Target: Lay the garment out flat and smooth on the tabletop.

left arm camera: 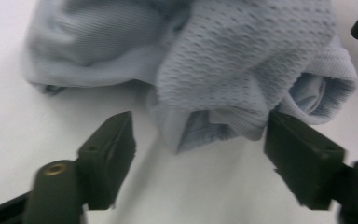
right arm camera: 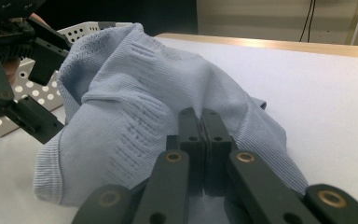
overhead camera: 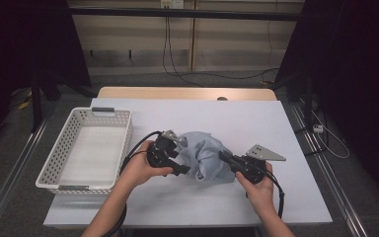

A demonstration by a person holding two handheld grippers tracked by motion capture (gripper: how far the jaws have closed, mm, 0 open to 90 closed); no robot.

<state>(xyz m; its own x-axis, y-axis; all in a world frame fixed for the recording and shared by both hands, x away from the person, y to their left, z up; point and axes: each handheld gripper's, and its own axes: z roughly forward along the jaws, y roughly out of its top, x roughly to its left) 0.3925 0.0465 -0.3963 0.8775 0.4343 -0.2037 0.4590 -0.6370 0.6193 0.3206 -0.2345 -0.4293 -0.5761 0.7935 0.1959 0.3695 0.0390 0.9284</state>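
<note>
— From where you stand, what's closest to you?

— The person's two forearms coming in over the near edge of the table [overhead camera: 187,202], each hand around a black gripper. The right gripper [overhead camera: 225,158] is on the near right side of a crumpled pale blue knitted garment [overhead camera: 205,155], a cable trailing back from it along the wrist and a grey three-cornered plate [overhead camera: 265,152] on top.

— Is it holding anything?

— Yes. In the right gripper view its two jaws stand pressed together, and the right gripper [right arm camera: 204,116] has a fold of the garment [right arm camera: 130,112] pinched between them, so the cloth stands up in a ridge off the white table cover [right arm camera: 317,93].

— And the left one?

— The left gripper [overhead camera: 181,170] is at the garment's near left side. Its jaws stand apart. In the left gripper view a bunched, ribbed edge of the garment [left arm camera: 242,60] hangs between the two pads; the pad on the right of that view looks to be just at the cloth, the other pad is clear of it. So it's not clamped.

— Where does the garment sit overall?

— Roughly mid-table, a little towards the near edge, heaped between the two grippers.

— What's beyond that?

— To the left, a white perforated plastic basket [overhead camera: 116,116] stands on the table's left edge, well apart from the garment. Farther back is the wooden far edge of the tabletop [overhead camera: 187,93], then the floor with black cables [overhead camera: 177,74] running along it.
</note>
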